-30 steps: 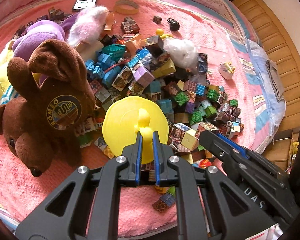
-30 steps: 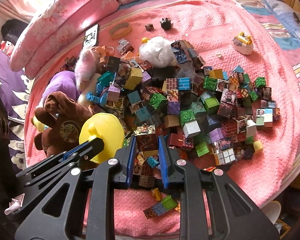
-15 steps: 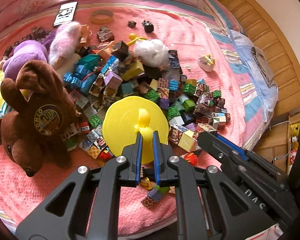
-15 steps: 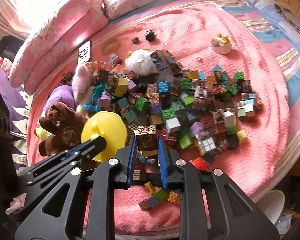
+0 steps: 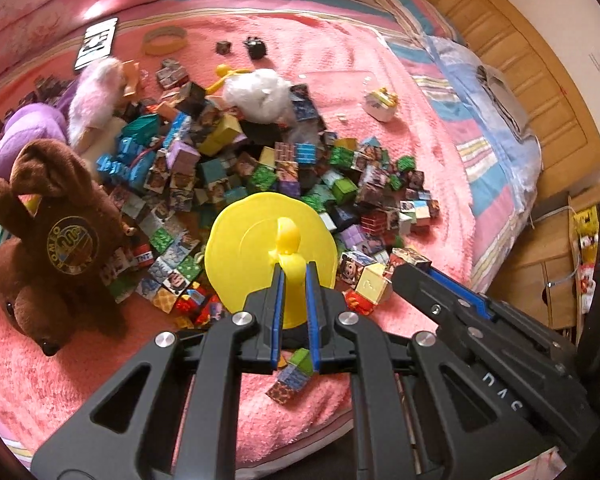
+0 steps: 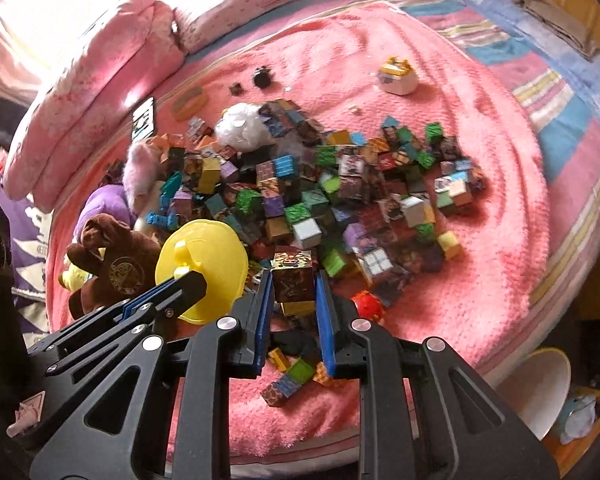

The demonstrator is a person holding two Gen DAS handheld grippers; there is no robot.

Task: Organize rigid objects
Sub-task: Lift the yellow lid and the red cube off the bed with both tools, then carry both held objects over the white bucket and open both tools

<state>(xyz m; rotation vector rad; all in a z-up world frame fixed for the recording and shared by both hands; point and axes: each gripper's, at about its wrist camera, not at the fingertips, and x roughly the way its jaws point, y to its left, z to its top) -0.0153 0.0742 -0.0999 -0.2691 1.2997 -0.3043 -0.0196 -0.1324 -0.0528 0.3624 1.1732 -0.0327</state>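
My left gripper (image 5: 292, 270) is shut on the stem of a round yellow plastic disc (image 5: 244, 252), held above the bed; the same yellow disc (image 6: 216, 256) shows at the left of the right wrist view. My right gripper (image 6: 294, 276) is shut on a brown printed cube (image 6: 293, 278), lifted over the near edge of a big pile of small printed cubes (image 6: 340, 196). That cube pile (image 5: 284, 176) spreads across the pink blanket (image 5: 360, 80). The right gripper's arm (image 5: 480, 320) crosses the lower right of the left wrist view.
A brown plush toy (image 5: 48, 240), a purple plush (image 5: 24, 132) and a pink fluffy one (image 5: 96, 96) lie left of the pile. A white fluffy lump (image 5: 260, 92), a small white-and-yellow toy (image 5: 382, 102), a card (image 5: 96, 42) and a band (image 5: 165, 40) lie farther back. Wooden furniture (image 5: 540, 80) stands right of the bed. A white bowl (image 6: 540, 392) sits below the bed edge.
Both grippers have risen and pulled back from the pile with their loads, so the bed and cubes look smaller and more of the room shows.
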